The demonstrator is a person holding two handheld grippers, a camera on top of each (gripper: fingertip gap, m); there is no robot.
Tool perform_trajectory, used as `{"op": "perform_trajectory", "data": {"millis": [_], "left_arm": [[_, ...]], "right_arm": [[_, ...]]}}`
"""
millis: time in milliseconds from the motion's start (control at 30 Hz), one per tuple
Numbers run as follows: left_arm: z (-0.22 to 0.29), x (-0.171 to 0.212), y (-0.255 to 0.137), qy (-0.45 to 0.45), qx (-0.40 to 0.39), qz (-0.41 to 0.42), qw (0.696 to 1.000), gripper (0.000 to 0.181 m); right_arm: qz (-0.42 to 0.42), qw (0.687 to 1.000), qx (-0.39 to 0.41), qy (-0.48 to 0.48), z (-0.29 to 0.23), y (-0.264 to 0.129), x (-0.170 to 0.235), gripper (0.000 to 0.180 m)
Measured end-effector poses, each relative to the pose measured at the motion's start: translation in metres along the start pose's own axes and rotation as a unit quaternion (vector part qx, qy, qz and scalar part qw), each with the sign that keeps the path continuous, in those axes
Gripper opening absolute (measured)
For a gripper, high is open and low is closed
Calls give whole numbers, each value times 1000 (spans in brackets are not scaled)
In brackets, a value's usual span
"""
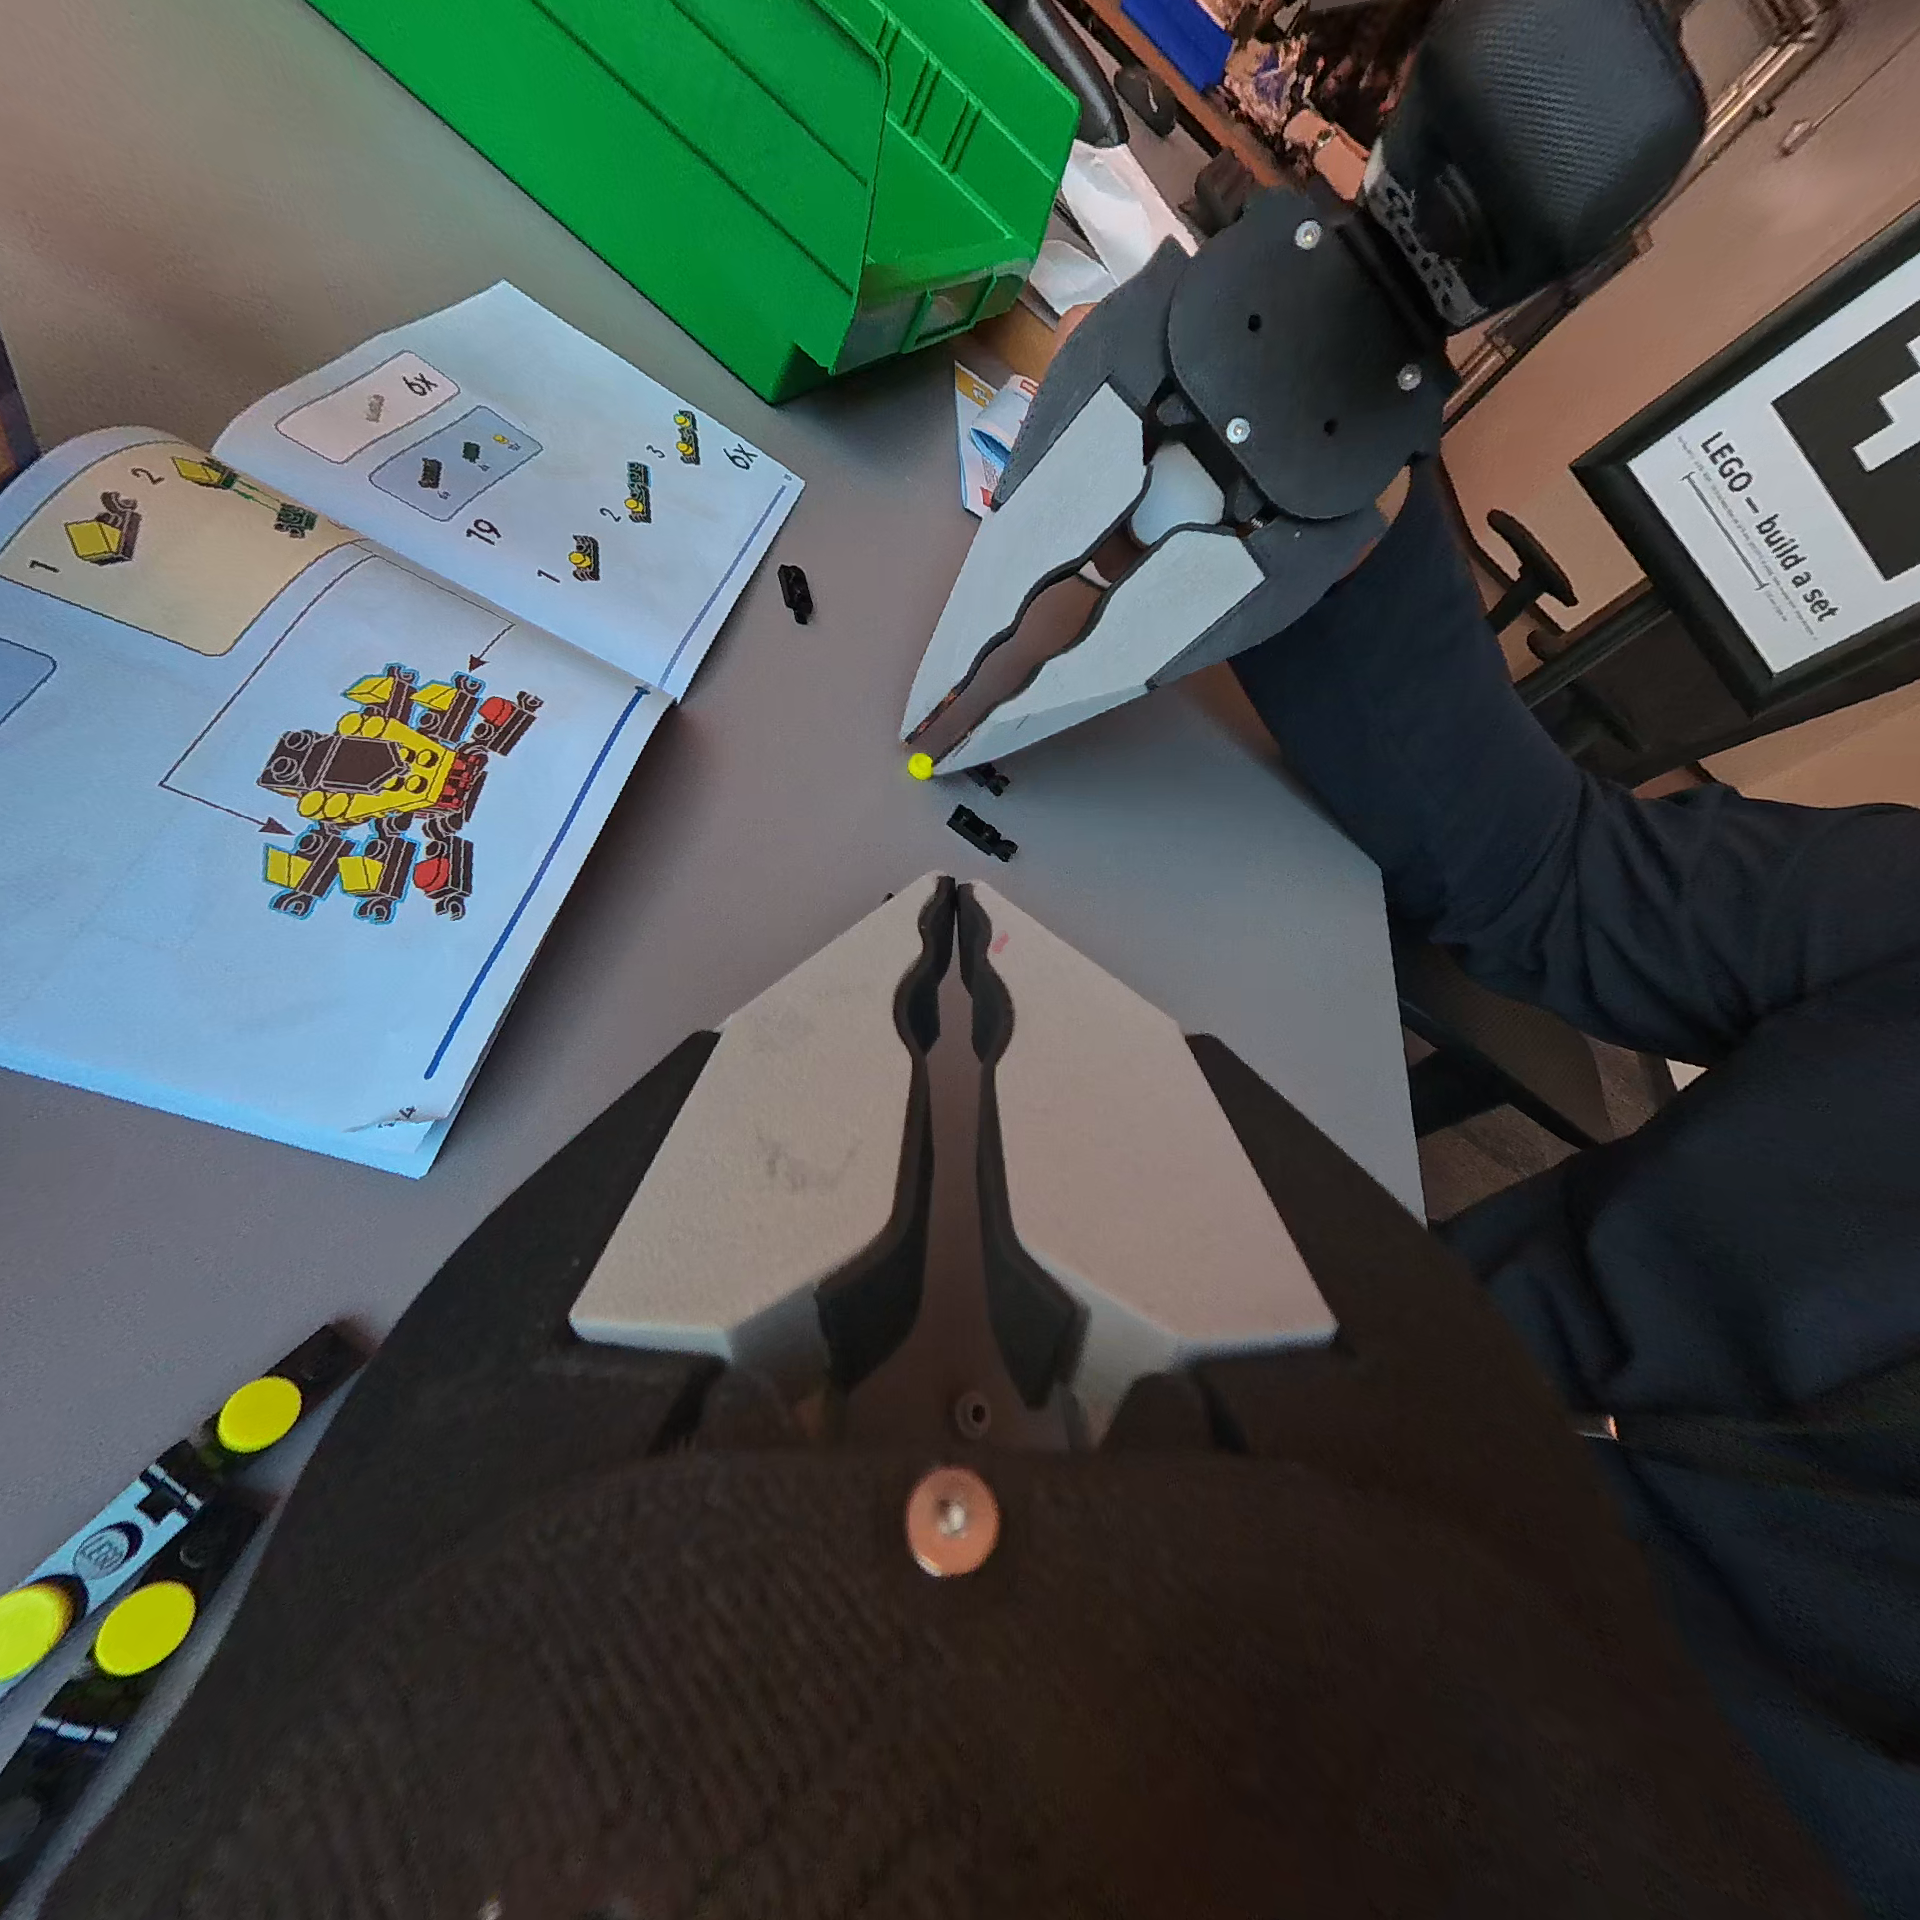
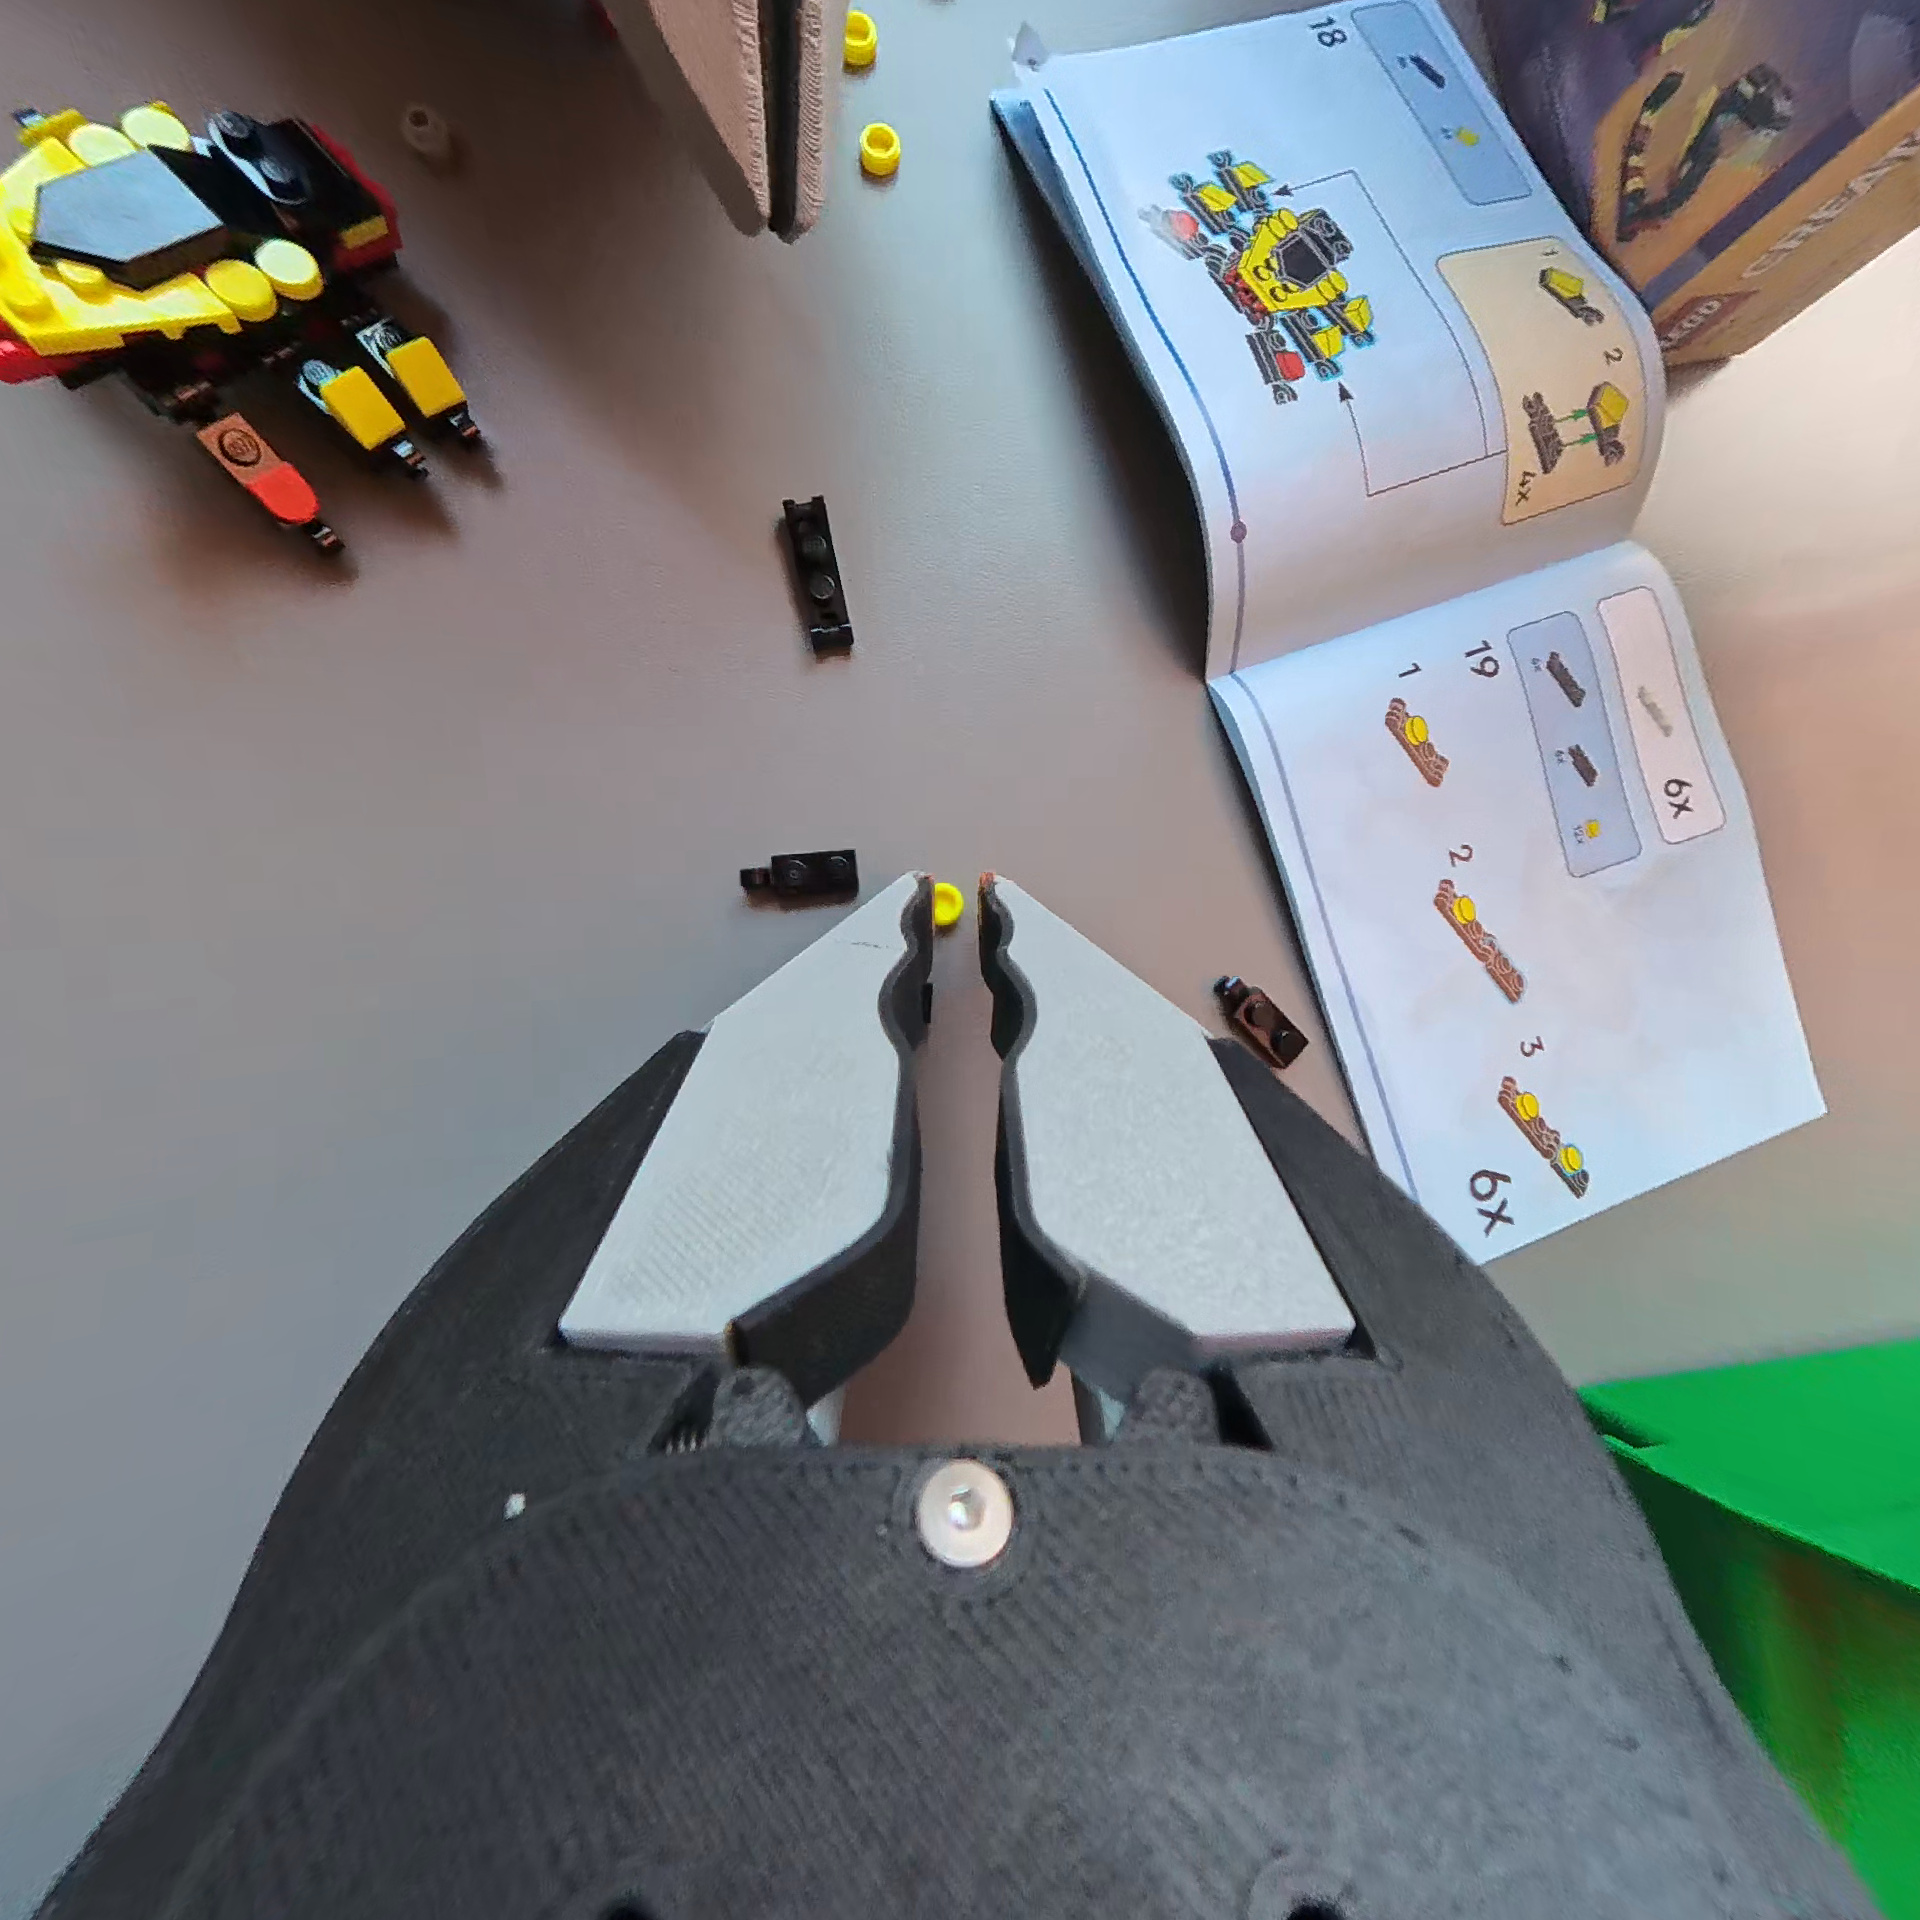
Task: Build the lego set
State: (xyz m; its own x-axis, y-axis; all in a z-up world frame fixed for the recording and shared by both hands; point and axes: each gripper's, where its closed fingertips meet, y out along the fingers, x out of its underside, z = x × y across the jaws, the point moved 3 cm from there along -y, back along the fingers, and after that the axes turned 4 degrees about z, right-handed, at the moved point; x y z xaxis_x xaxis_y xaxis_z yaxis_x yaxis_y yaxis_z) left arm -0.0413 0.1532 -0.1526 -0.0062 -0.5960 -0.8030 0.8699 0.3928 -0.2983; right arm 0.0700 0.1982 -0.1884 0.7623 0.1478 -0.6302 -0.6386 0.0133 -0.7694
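Note:
My right gripper (image 2: 951, 885) is narrowly open, tips low on the grey table (image 2: 520, 727). A small yellow round stud (image 2: 945, 902) lies between its fingertips, against the left one. It also shows in the left wrist view (image 1: 918, 767) at the right gripper's tips (image 1: 925, 750). Three small black plates lie close by (image 2: 800, 876) (image 2: 818, 571) (image 2: 1260, 1020). My left gripper (image 1: 948, 891) is shut and empty, hovering just short of the stud; it shows at the top of the right wrist view (image 2: 777, 220). The partly built yellow, black and red model (image 2: 187, 270) sits at far left.
The open instruction booklet (image 2: 1455, 623) lies beside the parts, with the set's box (image 2: 1766, 156) behind it. Two more yellow studs (image 2: 879, 149) (image 2: 859, 40) lie near the left gripper. Green bins (image 1: 727, 156) stand at the table's back. A framed sign (image 1: 1766, 499) and a sleeve (image 1: 1507, 779) are off the table's edge. About 10 centimeters separates my left fingertips from my right.

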Motion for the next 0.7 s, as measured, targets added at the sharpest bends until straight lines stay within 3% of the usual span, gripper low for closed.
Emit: {"op": "perform_trajectory", "data": {"millis": [700], "left_arm": [[-4,6,3,4,-11,-18,1000,0]], "right_arm": [[-5,1000,-16,1,-4,4,1,5]]}}
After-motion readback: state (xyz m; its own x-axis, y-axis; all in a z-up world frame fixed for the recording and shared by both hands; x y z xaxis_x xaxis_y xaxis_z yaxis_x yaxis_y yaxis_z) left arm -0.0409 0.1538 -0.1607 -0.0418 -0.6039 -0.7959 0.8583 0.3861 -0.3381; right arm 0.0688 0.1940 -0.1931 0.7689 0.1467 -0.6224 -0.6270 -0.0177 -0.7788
